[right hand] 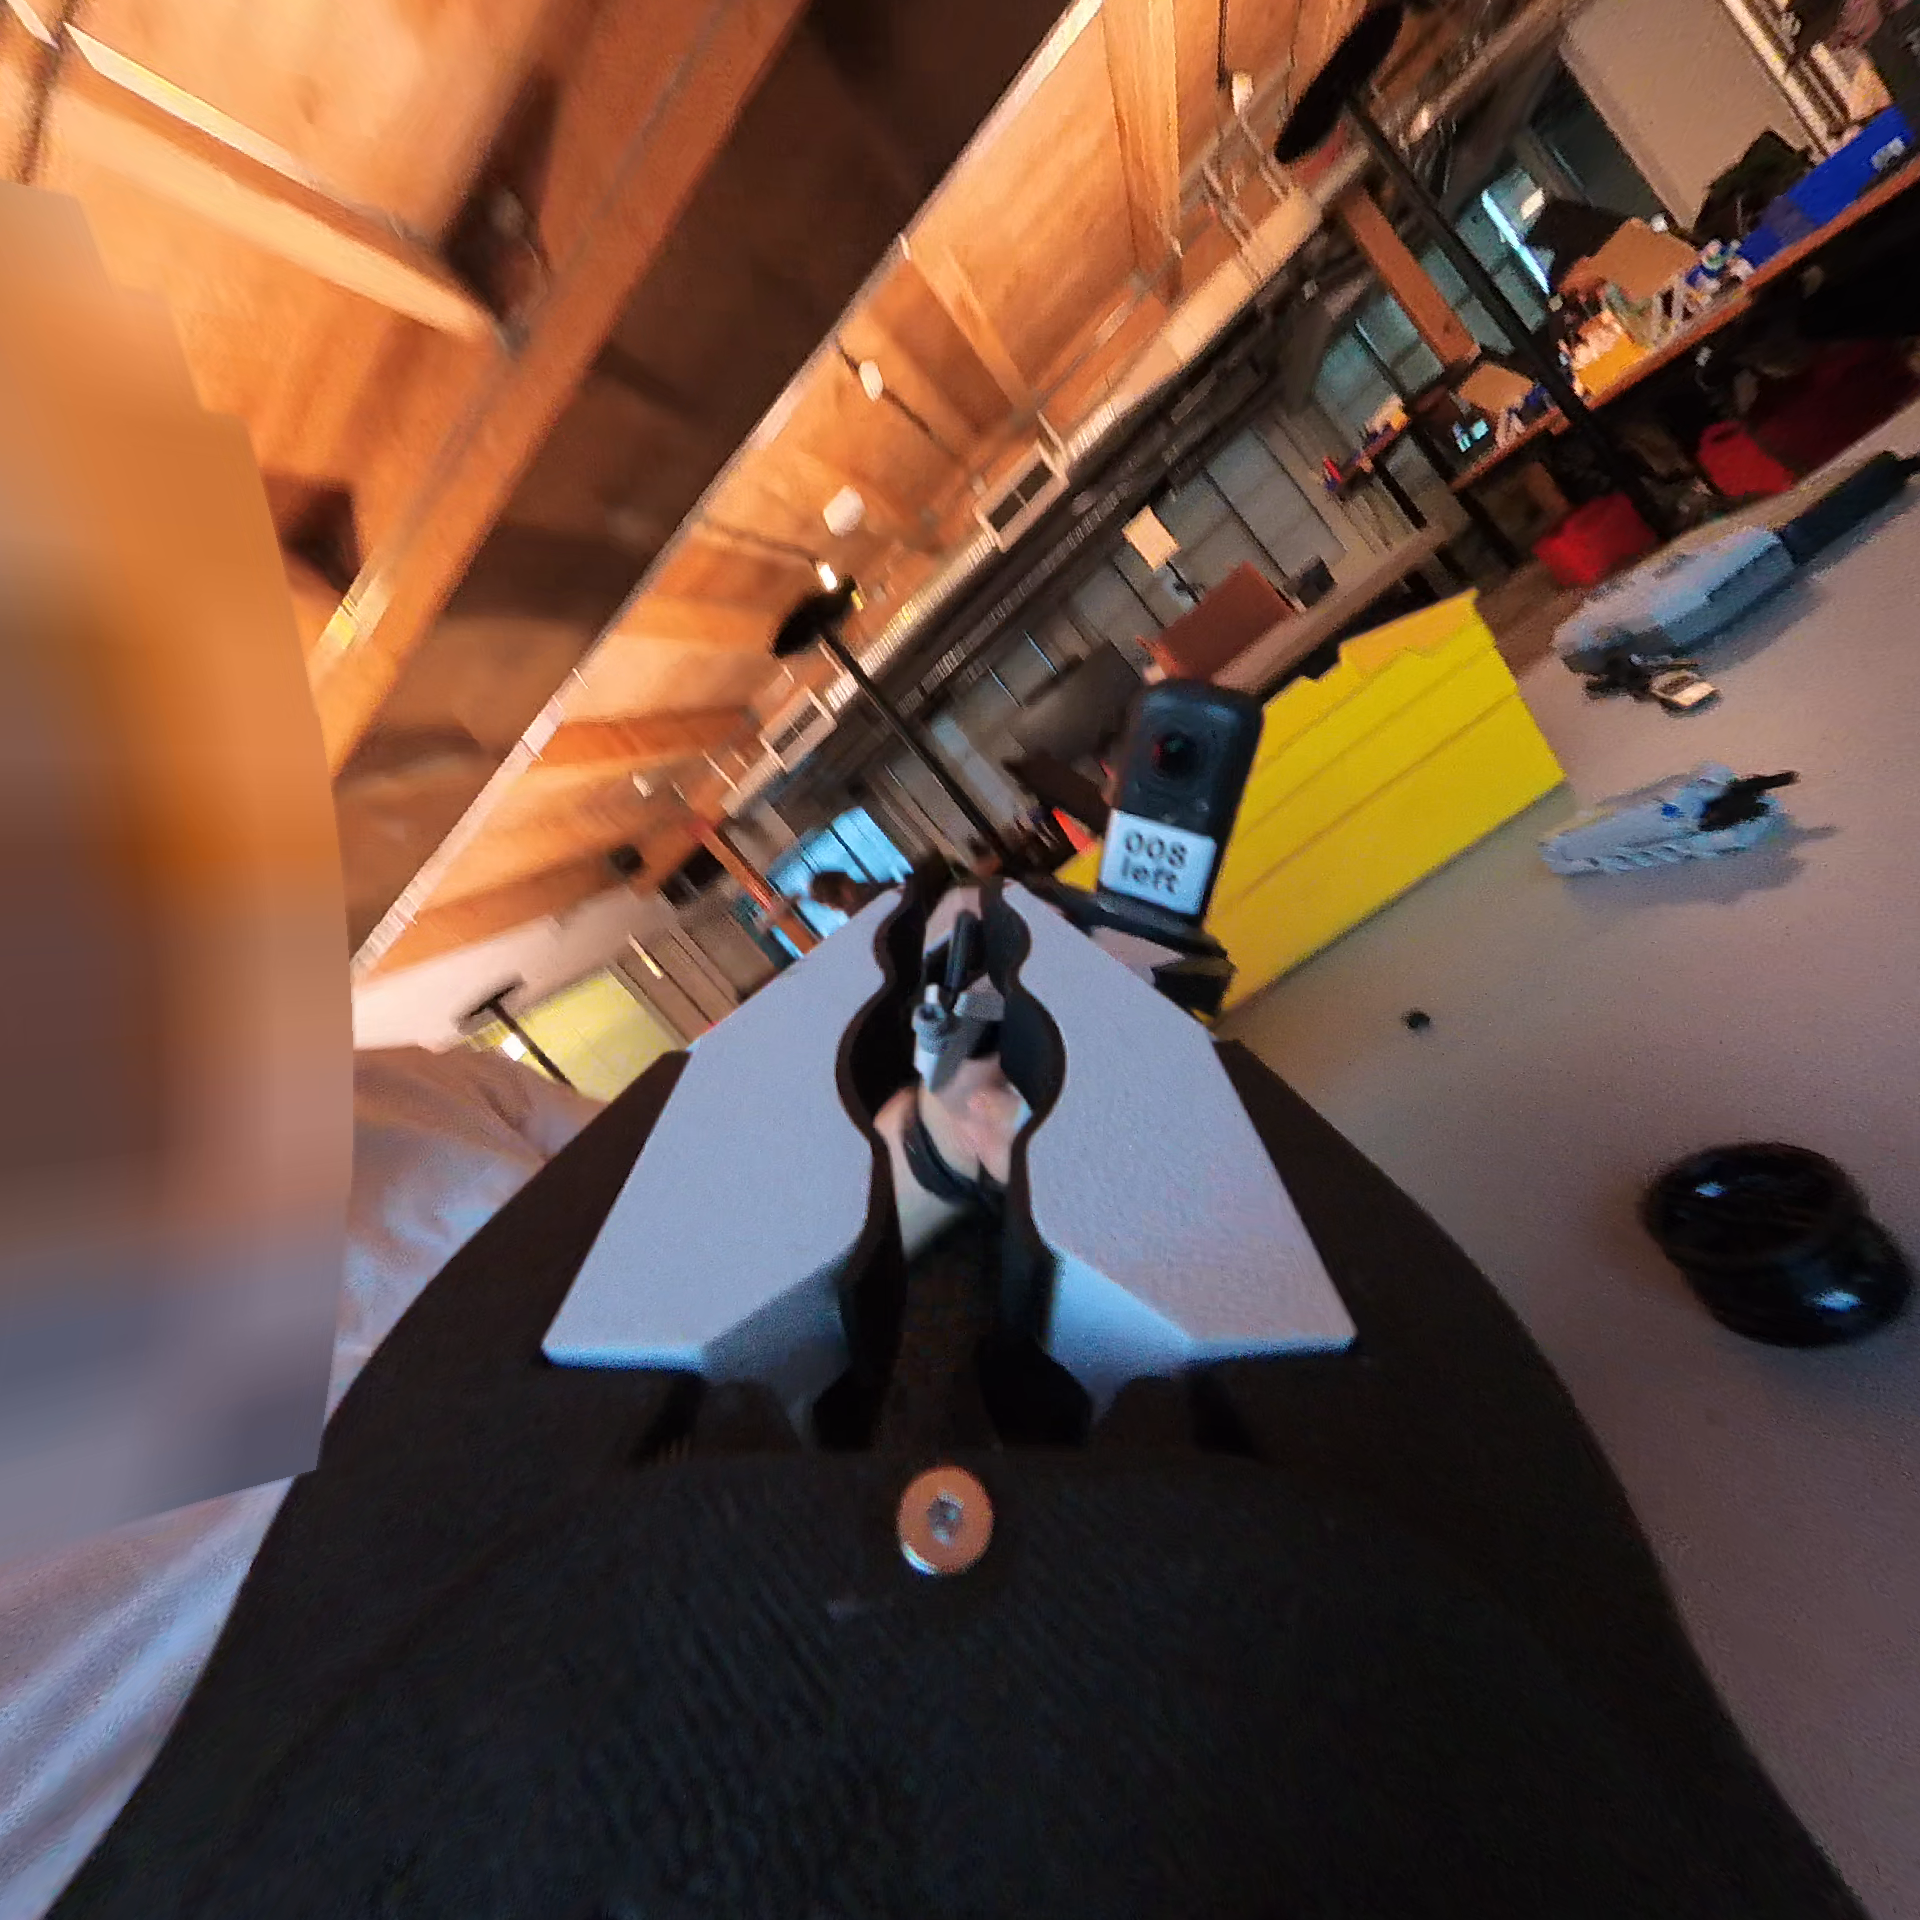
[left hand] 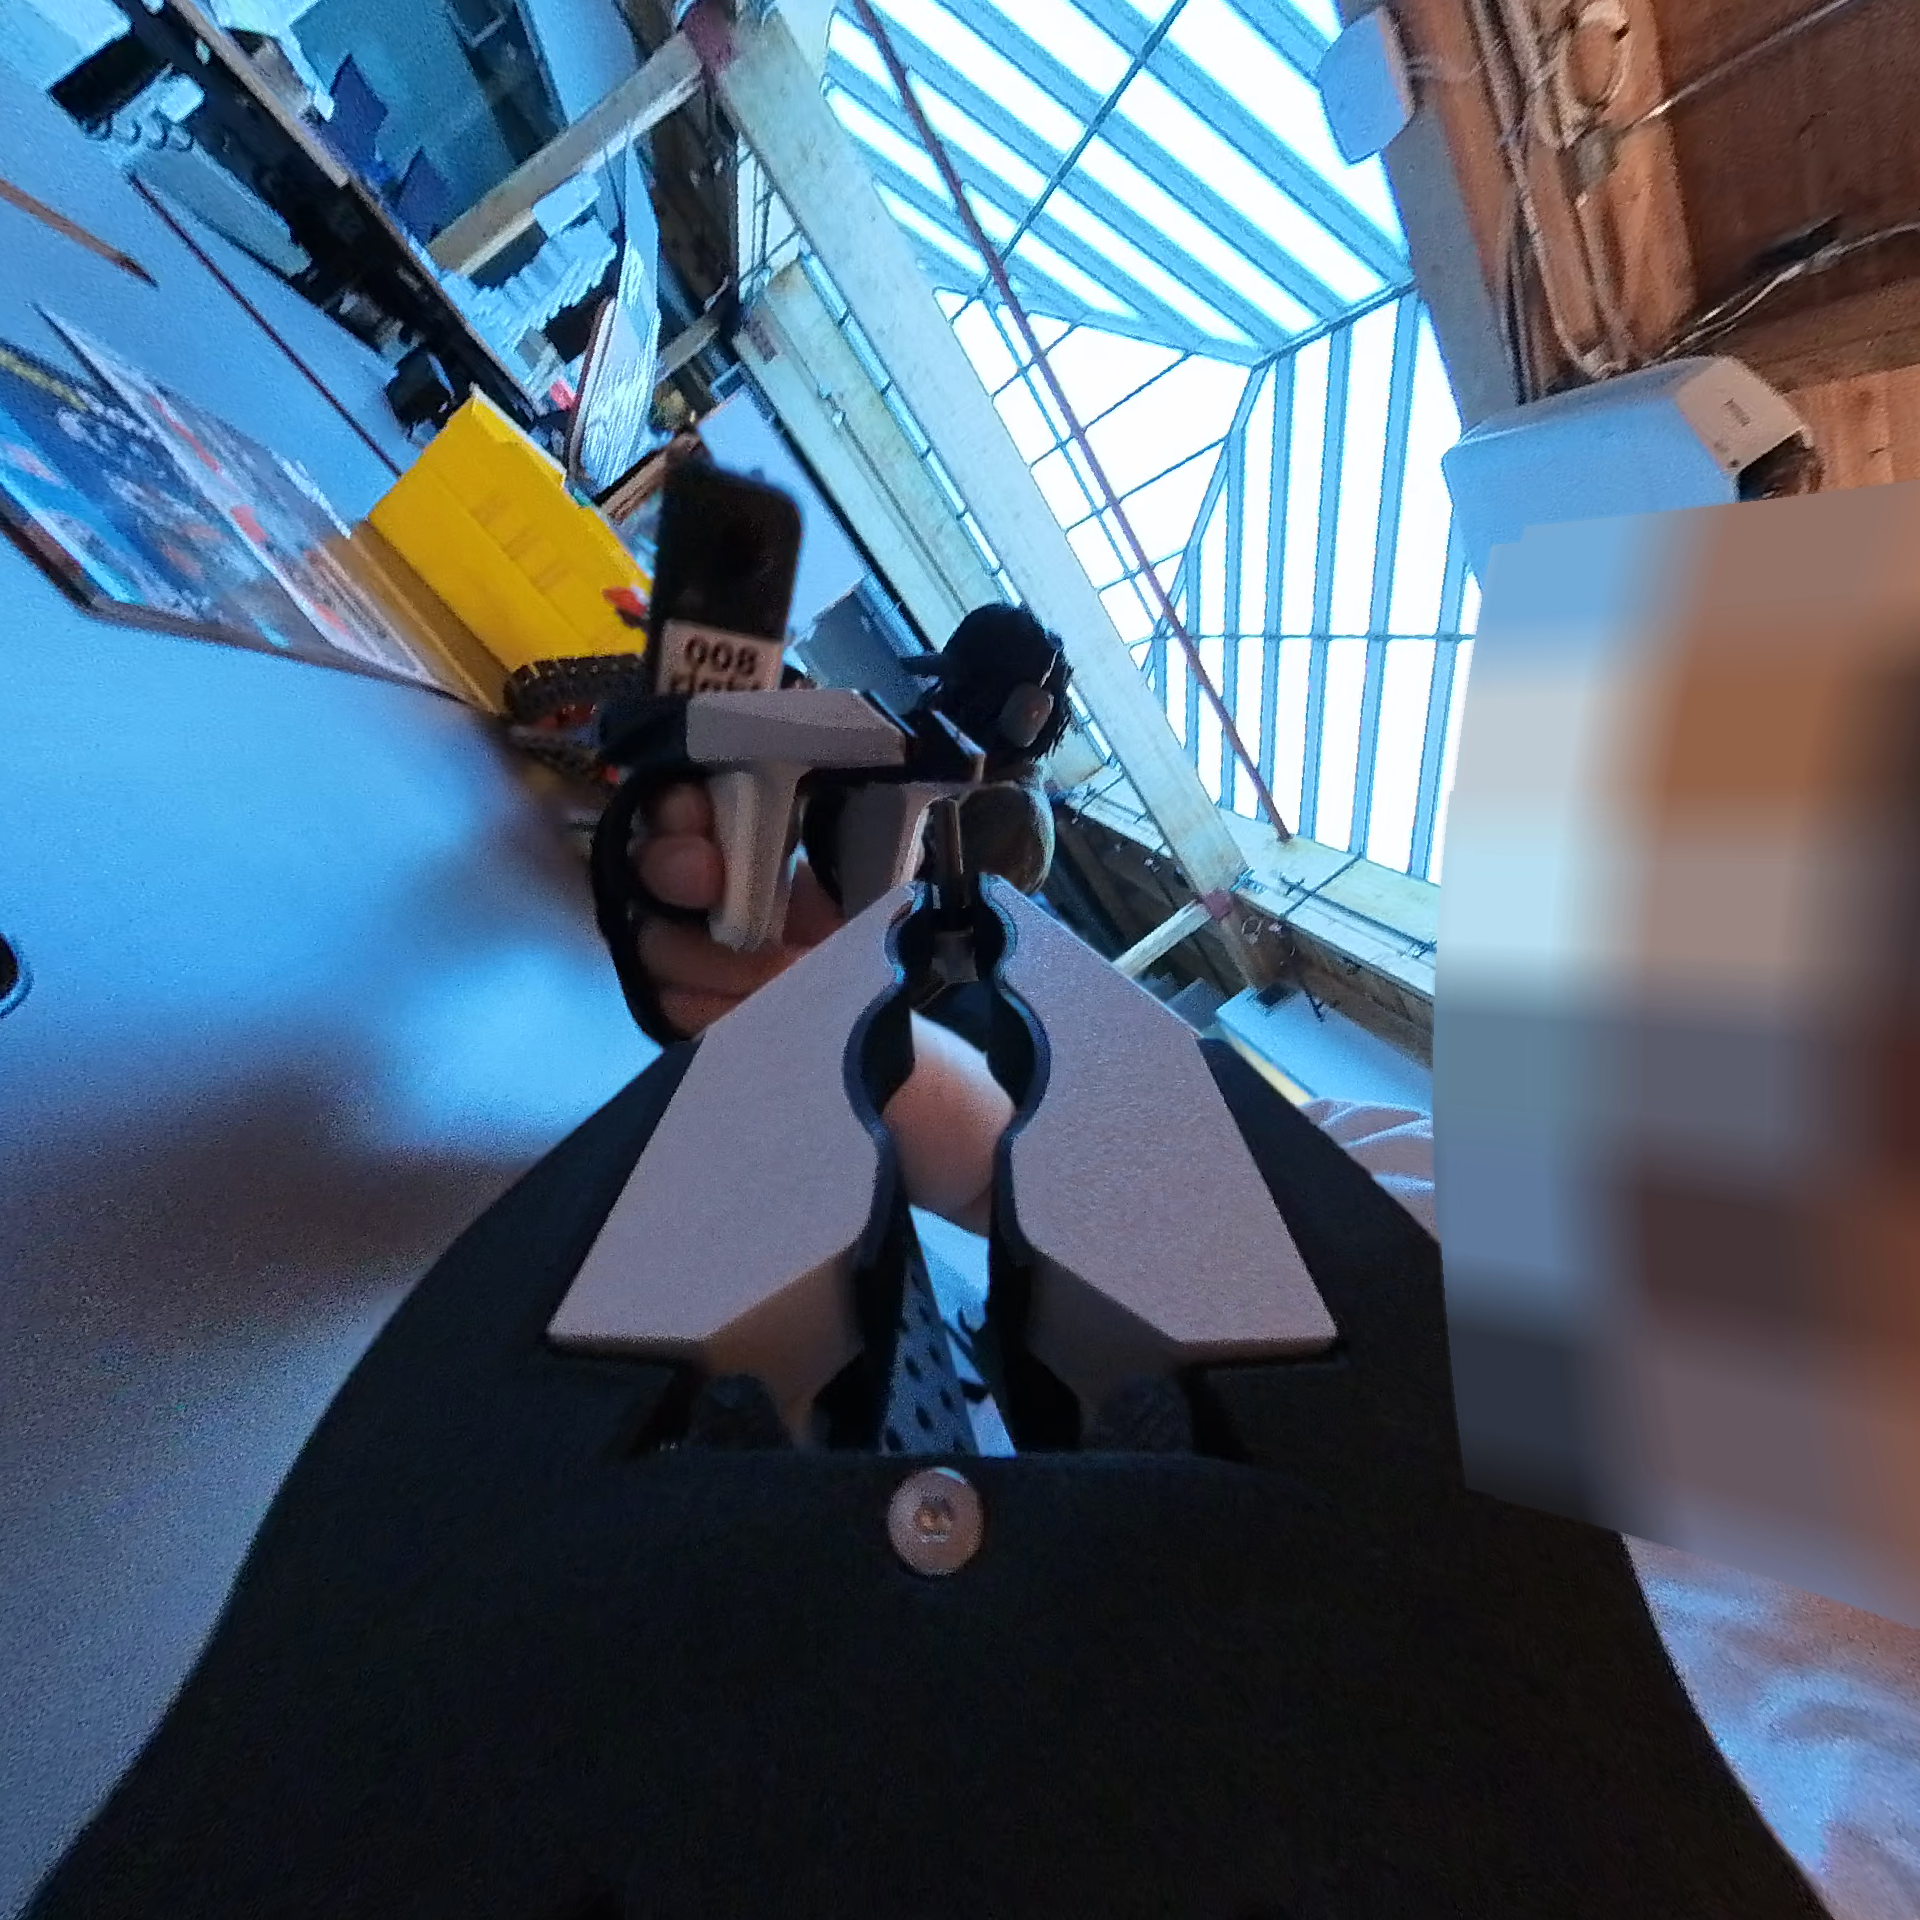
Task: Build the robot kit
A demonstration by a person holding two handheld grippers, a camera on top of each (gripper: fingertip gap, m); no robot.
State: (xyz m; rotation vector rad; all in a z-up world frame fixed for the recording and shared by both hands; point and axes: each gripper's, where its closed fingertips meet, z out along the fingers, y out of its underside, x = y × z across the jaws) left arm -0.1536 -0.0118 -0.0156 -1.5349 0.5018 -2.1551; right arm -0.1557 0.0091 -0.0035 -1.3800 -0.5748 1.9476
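Honestly, the only real container I can find is the yellow bin (right hand: 1382, 769), on the far right of the pale table (right hand: 1558, 1091). Its solid sides face me, so whatever is in it is hidden. Near it lie a white and blue object (right hand: 1662, 821) and, further back, a grey and black clutter (right hand: 1662, 623), both too blurred to name. A stack of black rings (right hand: 1777, 1257) sits nearer, on the right.

My two tools point at each other above the table. The left gripper (left hand: 948, 904) has its jaws drawn close, leaving a narrow wavy slot. A thin dark rod (left hand: 948, 883) stands right at the tips, but I cannot tell whether it is pinched or just behind them. Beyond it hangs a dark furry toy (left hand: 1013, 675) with a round ear, partly covered by the other tool, whose handle a hand (left hand: 686, 883) grips.

The right gripper (right hand: 956, 904) shows the same narrow slot. A small grey and black piece (right hand: 951, 1003) shows through it, but I cannot tell if it is grasped. The black camera (right hand: 1179, 769) on the opposite tool rises just right of the tips.

Both views are tilted hard, and a mosaic patch covers one side of each.
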